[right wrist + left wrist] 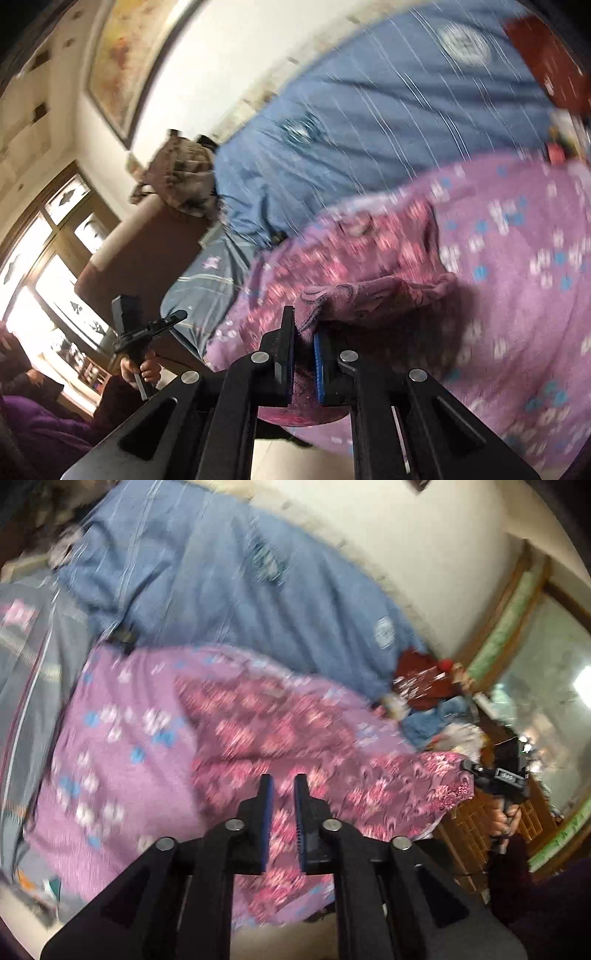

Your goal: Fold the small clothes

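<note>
A pink patterned garment (295, 738) lies spread on the purple flowered blanket (122, 746) on the bed. My left gripper (283, 786) hovers over the garment's near part, jaws a little apart with nothing between them. My right gripper (495, 775) shows at the garment's right corner in the left wrist view. In the right wrist view my right gripper (304, 332) is shut on a bunched edge of the pink garment (369, 295), which lifts off the blanket (517, 295). My left gripper (147, 325) shows at the left, off the bed.
A blue striped duvet (221, 576) covers the far side of the bed. Red and blue clothes (424, 686) are piled at the bed's far right. A brown headboard (140, 258) with a brown cloth (181, 166), a wooden cabinet (476, 823) and windows surround the bed.
</note>
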`<state>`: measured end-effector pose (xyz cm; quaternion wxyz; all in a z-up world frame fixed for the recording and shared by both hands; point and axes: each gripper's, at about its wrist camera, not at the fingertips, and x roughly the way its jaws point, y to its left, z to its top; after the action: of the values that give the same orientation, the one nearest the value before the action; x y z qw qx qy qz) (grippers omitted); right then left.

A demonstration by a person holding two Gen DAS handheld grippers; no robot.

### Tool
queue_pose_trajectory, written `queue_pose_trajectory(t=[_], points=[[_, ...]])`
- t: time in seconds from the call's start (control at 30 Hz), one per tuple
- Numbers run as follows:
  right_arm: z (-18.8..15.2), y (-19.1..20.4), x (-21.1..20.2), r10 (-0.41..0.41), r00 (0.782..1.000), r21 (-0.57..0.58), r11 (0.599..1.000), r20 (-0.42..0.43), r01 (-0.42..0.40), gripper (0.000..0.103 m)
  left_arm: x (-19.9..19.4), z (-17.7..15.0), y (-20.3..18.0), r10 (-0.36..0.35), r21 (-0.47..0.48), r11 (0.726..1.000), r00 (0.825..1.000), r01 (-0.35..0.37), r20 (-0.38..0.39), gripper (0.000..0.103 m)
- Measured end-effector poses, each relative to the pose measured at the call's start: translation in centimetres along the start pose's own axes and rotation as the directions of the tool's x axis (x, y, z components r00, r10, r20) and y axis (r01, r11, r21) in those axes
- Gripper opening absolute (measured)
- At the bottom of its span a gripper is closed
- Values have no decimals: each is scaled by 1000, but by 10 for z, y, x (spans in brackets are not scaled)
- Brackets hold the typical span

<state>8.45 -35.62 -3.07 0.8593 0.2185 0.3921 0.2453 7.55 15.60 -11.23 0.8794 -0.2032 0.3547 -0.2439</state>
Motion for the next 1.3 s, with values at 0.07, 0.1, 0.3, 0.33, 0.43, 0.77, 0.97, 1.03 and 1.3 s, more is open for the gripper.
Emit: queue_pose_trajectory(t=[0.07,0.1,0.3,0.33,0.43,0.77,0.97,1.03,1.3], points=[[-7,-13,16,-51,998,28,998,-42,52,8,18,-15,11,40,-59,997,998,-43,-53,46],[-11,-19,21,-61,996,41,997,-58,63,8,28,-25,14,74,-85,993,994,-80,-76,63],[-21,-24,33,-62,994,59,996,-90,68,8,63,-64,0,140,-86,985,981,-152,-133,69],[-21,-21,33,-62,994,50,997,-89,67,8,71,-67,-4,156,-66,984,976,-168,-151,70],[-24,-15,36,-55,994,43,997,-93,59,8,87,-68,-10,244,24,970,957,-244,-157,70],[-31,-11,39,-57,993,40,997,-107,61,8,116,-61,11,161,-20,986,968,-168,-192,14],[-31,-18,44,-54,992,55,997,-114,61,8,113,-66,4,118,-37,991,976,-127,-185,17],[-31,-23,49,-55,991,69,996,-125,64,8,118,-66,7,144,-53,986,967,-158,-210,66],[-34,-29,63,-44,986,79,995,-161,57,8,140,-69,1,86,-28,995,951,-99,-296,4]])
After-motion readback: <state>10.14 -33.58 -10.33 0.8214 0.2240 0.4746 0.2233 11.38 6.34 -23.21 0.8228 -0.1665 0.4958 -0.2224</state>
